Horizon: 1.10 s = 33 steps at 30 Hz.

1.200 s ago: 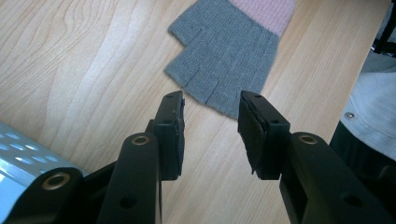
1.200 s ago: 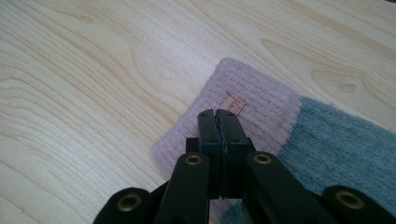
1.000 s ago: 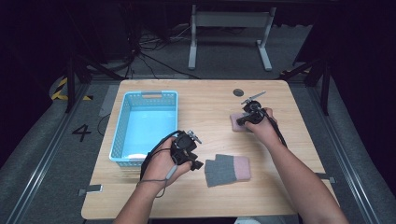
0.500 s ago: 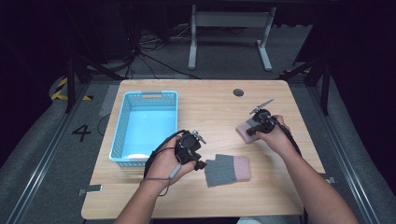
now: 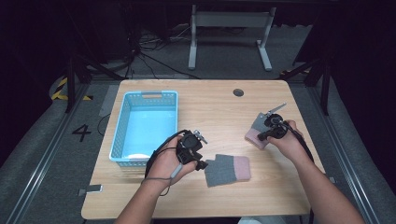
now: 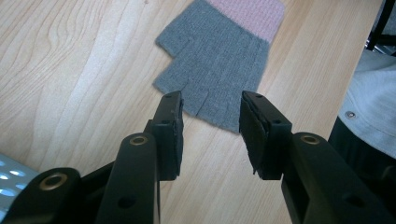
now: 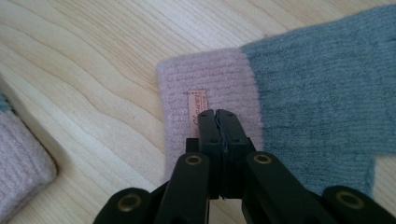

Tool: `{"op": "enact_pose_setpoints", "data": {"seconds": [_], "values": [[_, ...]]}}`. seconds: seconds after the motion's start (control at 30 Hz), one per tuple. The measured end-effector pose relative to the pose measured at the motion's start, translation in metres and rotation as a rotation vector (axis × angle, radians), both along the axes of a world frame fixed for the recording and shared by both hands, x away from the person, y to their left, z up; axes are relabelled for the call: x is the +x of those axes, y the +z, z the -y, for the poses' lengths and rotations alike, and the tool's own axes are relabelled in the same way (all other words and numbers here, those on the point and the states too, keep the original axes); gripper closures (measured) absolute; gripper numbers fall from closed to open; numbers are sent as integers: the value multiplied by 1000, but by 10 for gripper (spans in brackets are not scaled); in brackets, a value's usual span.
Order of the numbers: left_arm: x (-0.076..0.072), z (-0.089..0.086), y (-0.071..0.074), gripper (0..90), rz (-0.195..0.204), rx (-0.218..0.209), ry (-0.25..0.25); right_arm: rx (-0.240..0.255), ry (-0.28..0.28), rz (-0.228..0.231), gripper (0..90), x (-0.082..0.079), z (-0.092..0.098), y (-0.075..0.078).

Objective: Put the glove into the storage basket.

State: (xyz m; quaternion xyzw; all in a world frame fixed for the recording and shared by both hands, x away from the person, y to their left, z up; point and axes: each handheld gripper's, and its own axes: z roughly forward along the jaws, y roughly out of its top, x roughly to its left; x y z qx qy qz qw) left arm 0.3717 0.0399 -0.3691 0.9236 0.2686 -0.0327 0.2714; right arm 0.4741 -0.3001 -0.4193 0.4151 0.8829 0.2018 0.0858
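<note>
High view: one wooden desk (image 5: 210,102) carries one blue basket (image 5: 144,126) toward its left edge and two grey-and-pink fingerless gloves. One glove (image 5: 227,170) lies flat near the front edge at the middle, just ahead of the left gripper (image 5: 201,164), whose jaws stand parted with nothing between them; its finger stubs lie just beyond their tips. The second glove (image 7: 289,88) sits by the right edge, its pink cuff pinched in the clenched right gripper (image 7: 219,116), beside a small label (image 7: 197,100).
</note>
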Motion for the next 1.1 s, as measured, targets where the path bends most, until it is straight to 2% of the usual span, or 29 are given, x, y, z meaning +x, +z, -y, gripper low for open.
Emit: {"op": "enact_pose_setpoints", "data": {"seconds": [0.13,0.27,0.37,0.53,0.77,1.0,1.1], "values": [[0,-1,0,605,1,2,5,18,-14,11,900,1,-2,5],[0,-2,0,605,4,1,2,59,-51,23,880,4,-4,12],[-1,-2,0,605,2,1,6,79,-36,24,898,5,-10,14],[-2,-3,0,605,1,1,9,60,10,13,900,6,-28,8],[-2,-2,-1,605,-3,3,6,65,13,15,900,16,-41,1],[-1,-4,-1,605,-5,-1,8,54,11,4,900,14,-39,-3],[-1,-2,-1,605,-5,2,0,56,9,-3,900,3,-31,-5]]}}
